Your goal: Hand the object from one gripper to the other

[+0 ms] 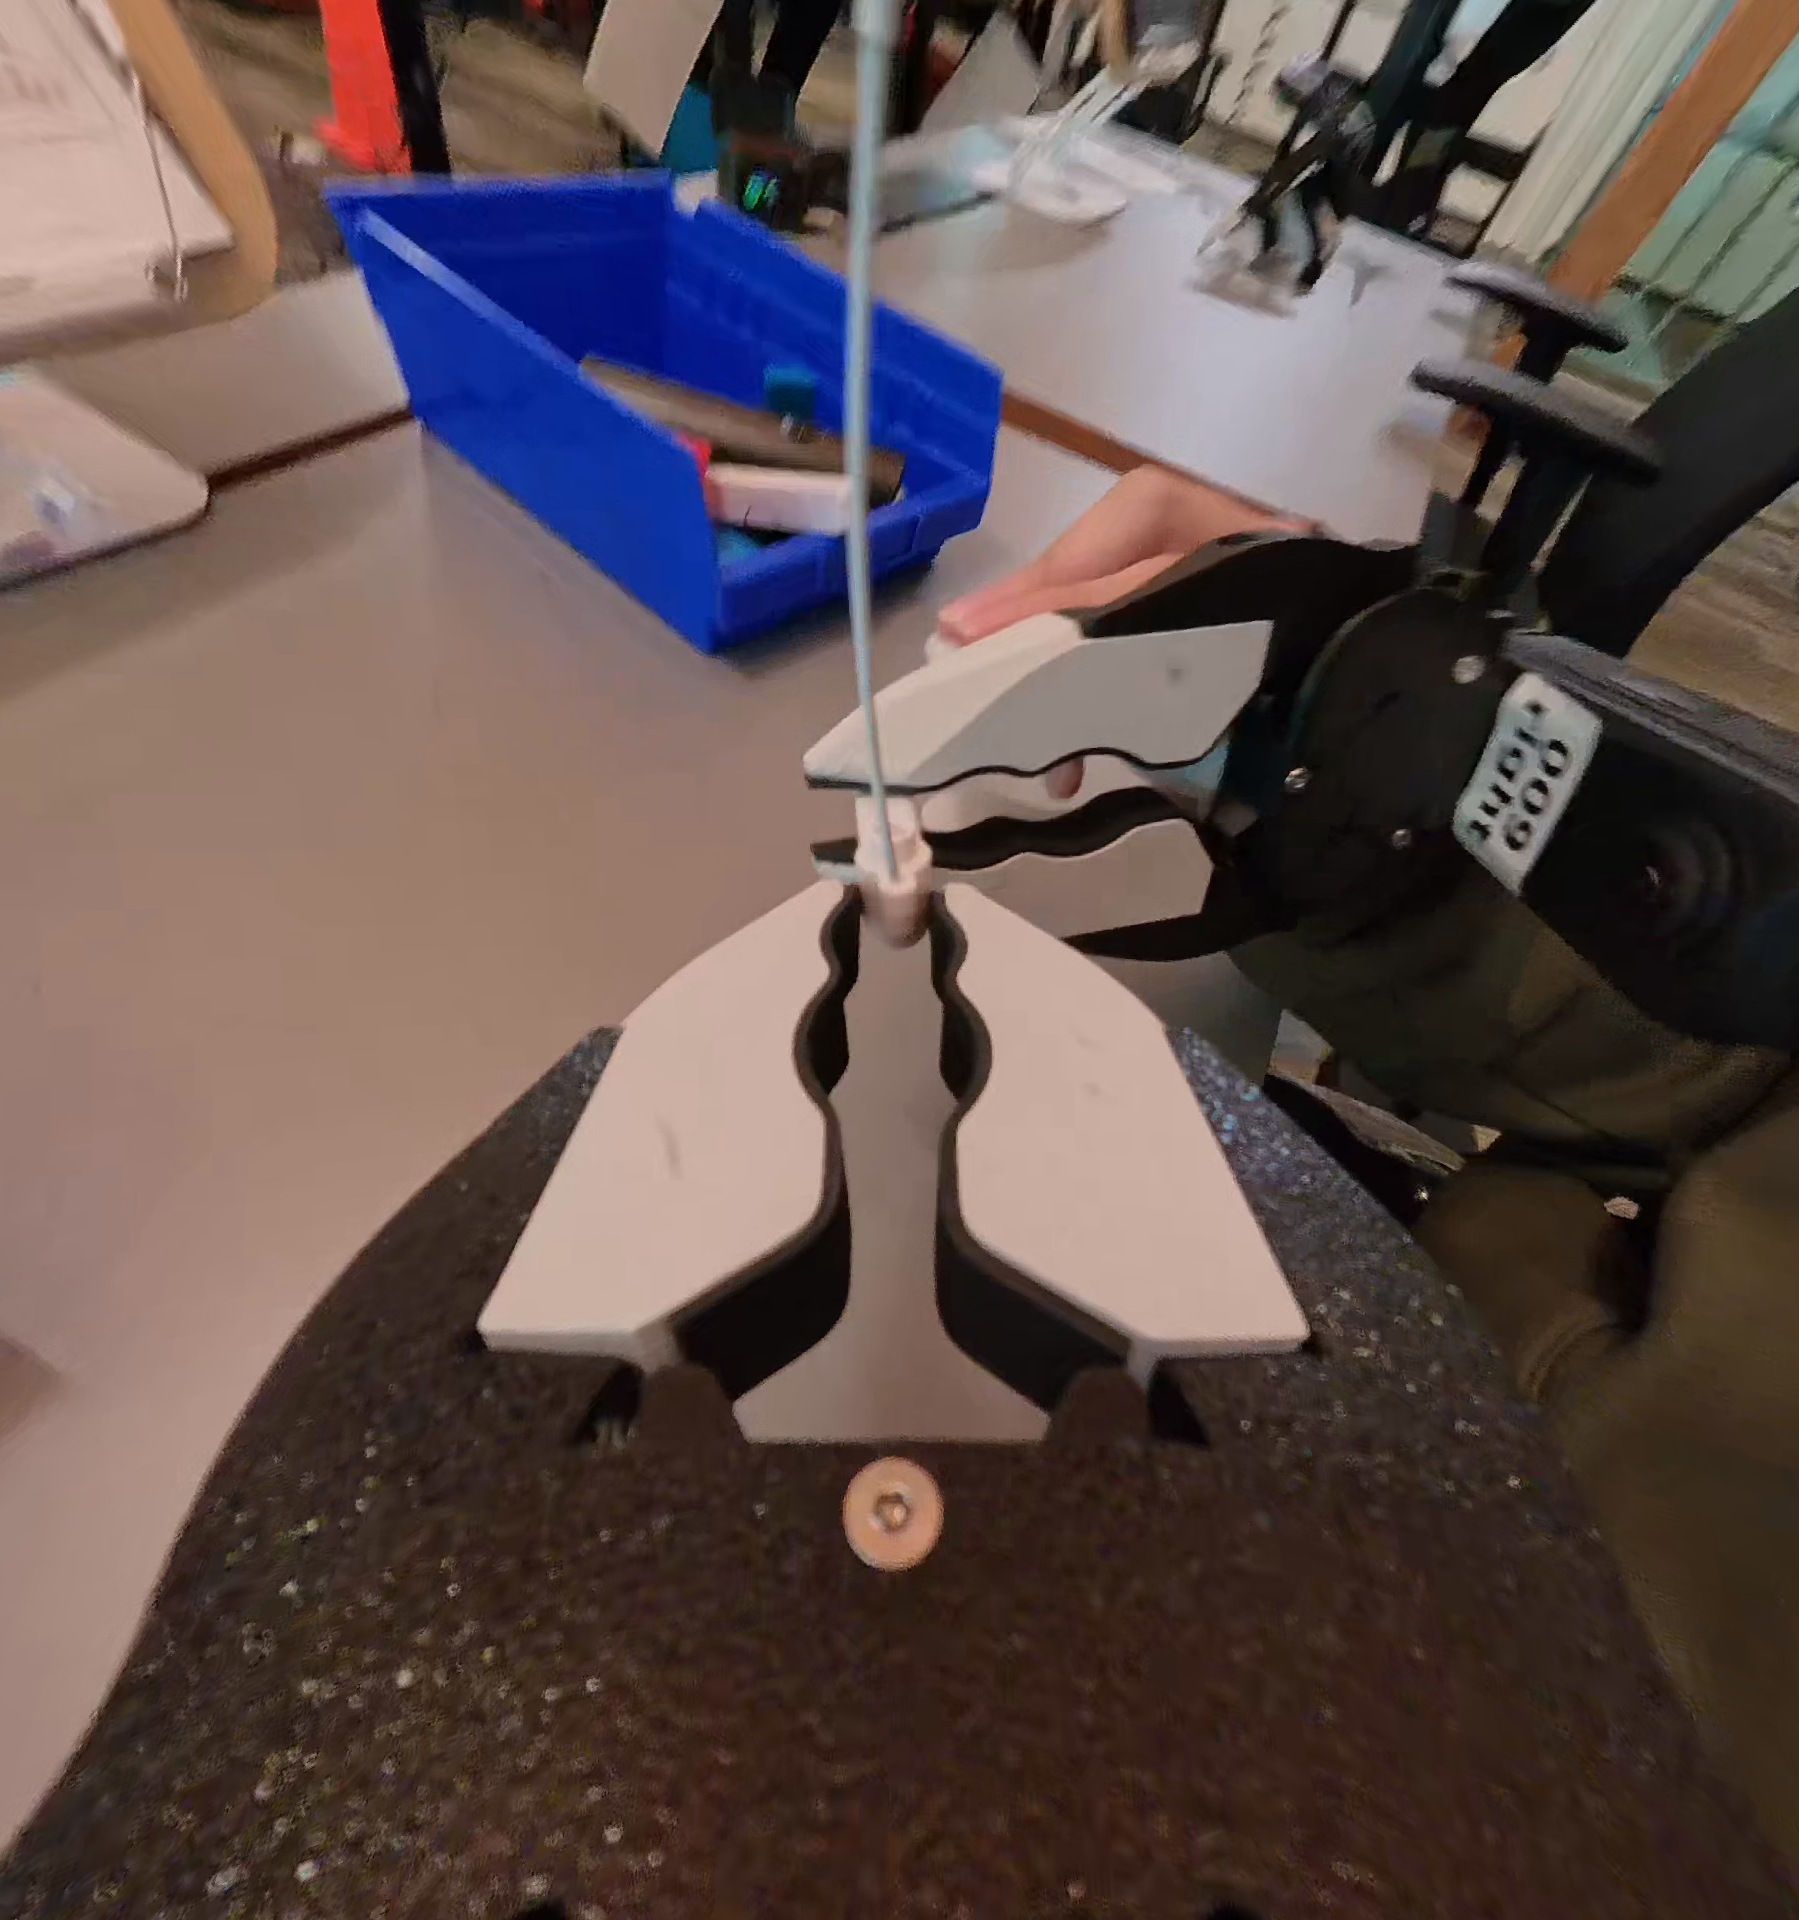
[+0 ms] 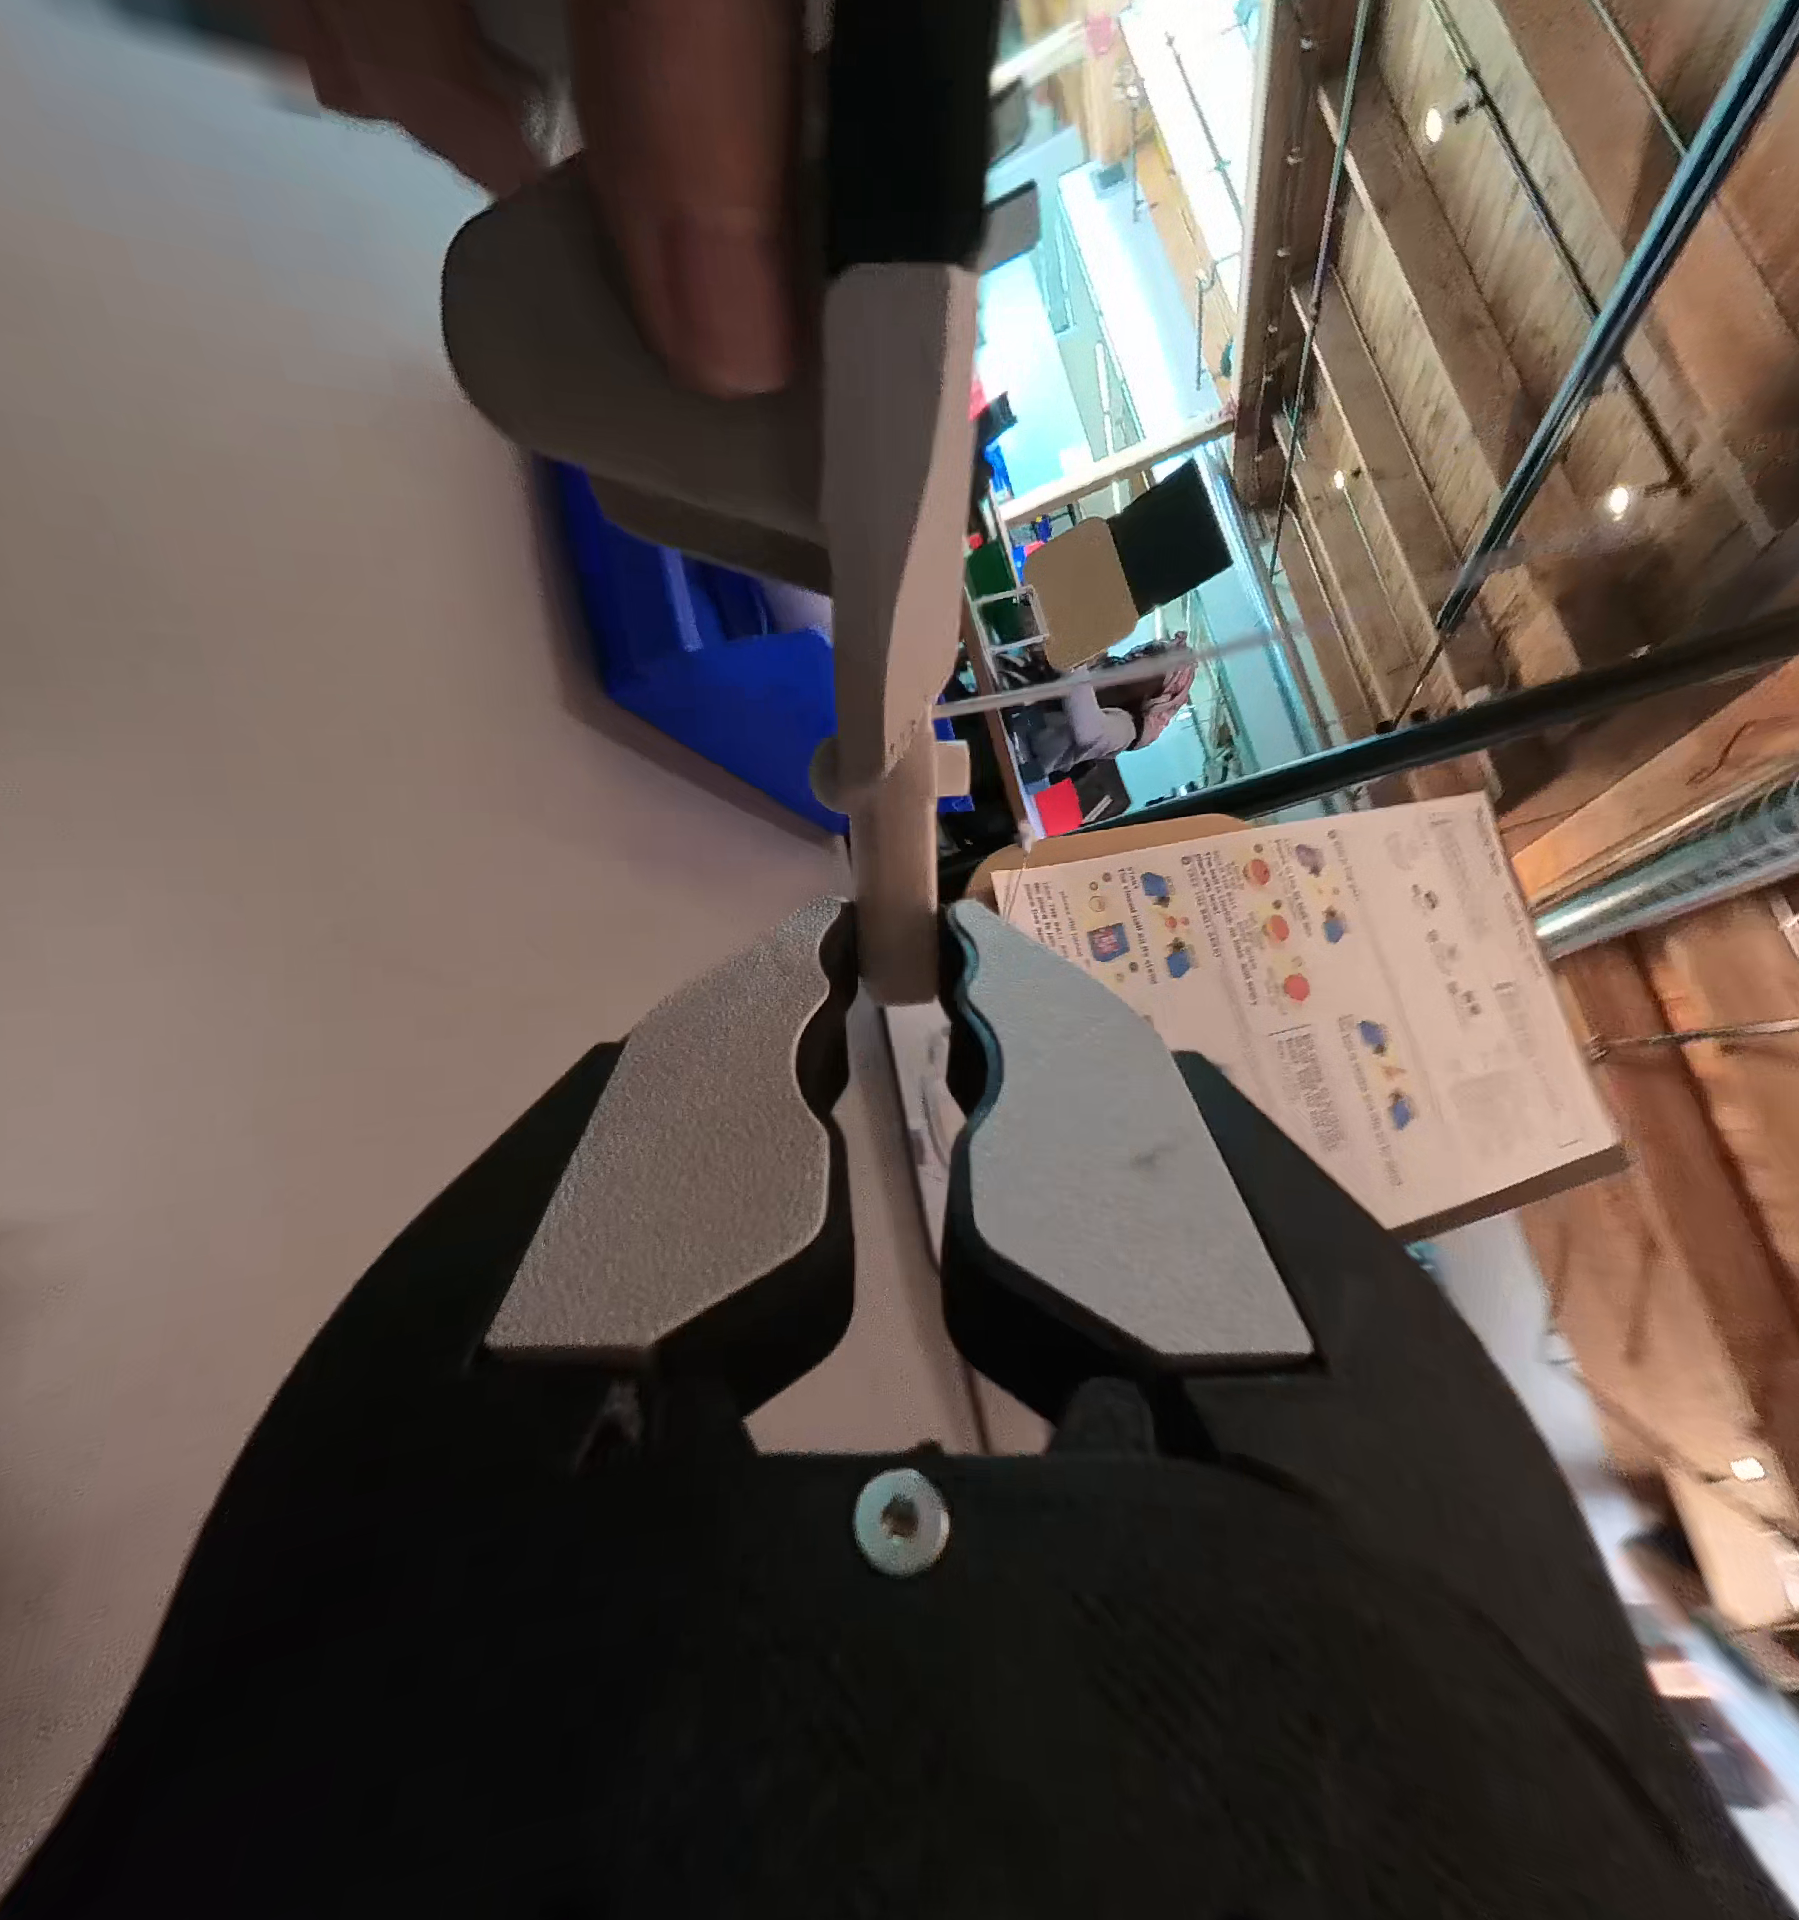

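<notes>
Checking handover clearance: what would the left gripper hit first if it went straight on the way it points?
Probably the right gripper, crossing just past its tips, beside the white rod piece.

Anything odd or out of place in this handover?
Nothing spilled or damaged. One oddity: in the right wrist view the jaws of the right gripper seem to straddle a fingertip of the left gripper, not the white piece on the rod. Blur prevents certainty.

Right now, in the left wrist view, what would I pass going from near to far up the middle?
Left claw pinching a small white cap → thin metal rod rising from it → blue bin on the grey table → orange cone.
</notes>
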The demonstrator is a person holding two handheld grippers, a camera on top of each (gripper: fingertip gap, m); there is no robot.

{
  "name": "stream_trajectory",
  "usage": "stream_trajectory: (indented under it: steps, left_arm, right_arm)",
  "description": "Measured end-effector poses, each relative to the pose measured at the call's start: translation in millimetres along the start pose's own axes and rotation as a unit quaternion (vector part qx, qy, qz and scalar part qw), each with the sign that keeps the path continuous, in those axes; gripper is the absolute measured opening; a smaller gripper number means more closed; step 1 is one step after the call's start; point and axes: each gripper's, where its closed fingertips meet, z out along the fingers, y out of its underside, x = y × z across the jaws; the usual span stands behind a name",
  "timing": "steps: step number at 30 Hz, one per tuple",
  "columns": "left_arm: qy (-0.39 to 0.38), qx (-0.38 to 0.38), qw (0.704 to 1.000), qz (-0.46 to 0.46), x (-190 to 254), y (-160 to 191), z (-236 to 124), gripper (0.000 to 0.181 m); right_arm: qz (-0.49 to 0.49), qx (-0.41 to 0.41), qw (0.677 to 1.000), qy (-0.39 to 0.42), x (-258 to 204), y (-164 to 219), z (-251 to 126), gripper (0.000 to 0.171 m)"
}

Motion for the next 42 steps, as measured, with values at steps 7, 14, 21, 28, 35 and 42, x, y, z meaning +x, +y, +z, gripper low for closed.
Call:
stream_trajectory:
  steps: [7,14,21,28,35,42]
  left_arm:
    - [-0.069,0.078,0.986,0.133,-9.3,-23.3,-12.2,0.031]
    - [-0.049,0.150,0.982,0.104,-2.8,-34.8,-5.5,0.037]
    - [0.164,0.245,0.944,0.145,42.8,-43.6,-41.6,0.039]
    - [0.223,0.158,0.954,0.122,42.5,-12.9,-33.4,0.036]
    - [0.359,0.208,0.908,0.055,81.4,-23.7,-39.4,0.037]
    - [0.348,0.220,0.908,0.083,79.4,-23.7,-39.9,0.017]
  right_arm:
    - [0.224,-0.028,0.971,-0.075,-1.7,15.2,0.6,0.014]
    - [0.442,0.065,0.880,-0.160,-14.1,-23.9,4.5,0.014]
    - [0.545,0.237,0.731,-0.334,-10.0,-65.6,-34.7,0.014]
    - [0.580,0.362,0.621,-0.384,11.9,-85.3,-64.5,0.014]
    - [0.570,0.376,0.570,-0.457,-3.1,-101.3,-75.7,0.014]
    - [0.570,0.353,0.594,-0.445,-7.8,-97.0,-68.2,0.014]
